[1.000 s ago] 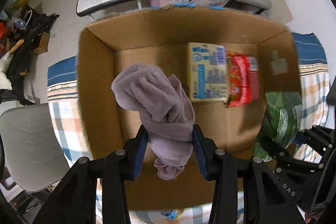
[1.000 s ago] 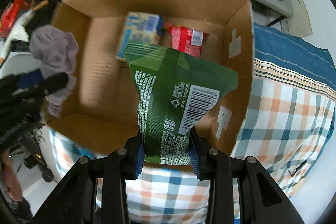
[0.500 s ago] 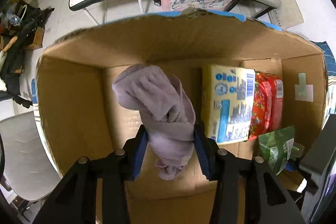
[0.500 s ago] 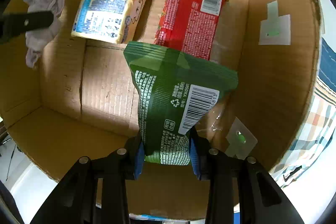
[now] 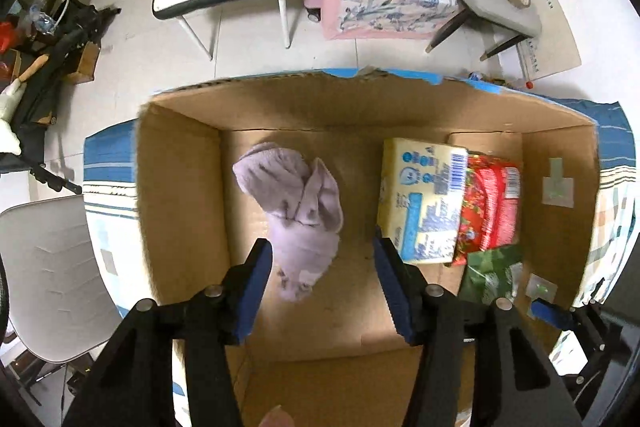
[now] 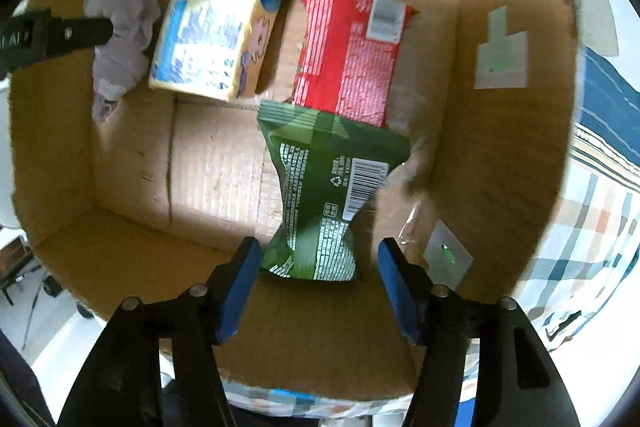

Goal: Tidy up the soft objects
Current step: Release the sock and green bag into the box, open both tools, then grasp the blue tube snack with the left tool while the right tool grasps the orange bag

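Release step: the left claw (image 5: 322, 267) is spread, lilac towel (image 5: 298, 211) seemingly loose between its fingers; the right claw (image 6: 318, 275) is spread behind the green packet (image 6: 328, 187). Next, lift both clear of the cardboard box (image 5: 180, 195).

— What holds everything?
— A bed in a blue-striped, plaid sheet (image 6: 592, 211); an open cardboard box (image 5: 180, 187) sits directly on it.
— And around it?
— Pale tiled floor (image 5: 248, 67).
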The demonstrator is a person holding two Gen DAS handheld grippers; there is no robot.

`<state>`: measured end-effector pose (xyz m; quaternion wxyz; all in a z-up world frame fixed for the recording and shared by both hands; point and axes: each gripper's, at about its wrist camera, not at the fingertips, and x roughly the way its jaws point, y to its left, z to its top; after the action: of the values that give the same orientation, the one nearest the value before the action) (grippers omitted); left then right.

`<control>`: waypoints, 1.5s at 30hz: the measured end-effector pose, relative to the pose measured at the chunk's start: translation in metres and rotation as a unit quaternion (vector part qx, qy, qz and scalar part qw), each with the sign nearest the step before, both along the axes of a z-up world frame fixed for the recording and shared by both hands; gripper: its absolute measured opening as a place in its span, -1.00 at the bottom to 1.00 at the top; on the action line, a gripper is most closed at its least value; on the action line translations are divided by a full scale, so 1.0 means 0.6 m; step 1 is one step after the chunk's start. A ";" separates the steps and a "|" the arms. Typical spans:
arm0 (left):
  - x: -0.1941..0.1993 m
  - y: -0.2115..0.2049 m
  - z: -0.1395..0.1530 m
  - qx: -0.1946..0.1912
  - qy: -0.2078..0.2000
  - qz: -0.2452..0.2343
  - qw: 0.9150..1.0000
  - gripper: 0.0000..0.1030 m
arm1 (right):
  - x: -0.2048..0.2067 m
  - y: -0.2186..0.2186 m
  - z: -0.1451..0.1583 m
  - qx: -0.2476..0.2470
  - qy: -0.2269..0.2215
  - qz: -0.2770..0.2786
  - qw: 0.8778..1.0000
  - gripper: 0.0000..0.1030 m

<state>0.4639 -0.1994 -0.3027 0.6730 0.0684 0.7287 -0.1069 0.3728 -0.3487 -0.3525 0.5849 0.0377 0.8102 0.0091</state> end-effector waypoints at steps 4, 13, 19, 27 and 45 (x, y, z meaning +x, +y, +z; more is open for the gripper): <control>-0.028 0.009 0.041 -0.015 -0.024 0.004 1.000 0.23 | -0.004 -0.007 0.047 -0.002 -0.028 -0.012 1.000 0.34; -0.119 0.049 0.104 -0.041 -0.071 0.030 0.996 0.83 | -0.057 -0.004 0.131 -0.007 -0.102 -0.040 0.994 1.00; -0.181 0.078 0.148 -0.047 -0.116 0.048 0.991 0.87 | -0.106 0.007 0.157 -0.019 -0.153 -0.048 0.987 1.00; -0.278 0.110 0.223 -0.034 -0.192 0.061 0.979 0.87 | -0.160 0.034 0.218 -0.023 -0.215 -0.050 0.975 1.00; -0.396 0.144 0.221 -0.040 -0.191 0.113 0.974 0.87 | -0.278 0.038 0.321 -0.009 -0.287 -0.068 0.955 1.00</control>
<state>0.2263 -0.1132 -0.1704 0.8098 -0.0222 0.5845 -0.0448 0.2058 -0.3260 -0.1598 0.7924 0.0838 0.6036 -0.0274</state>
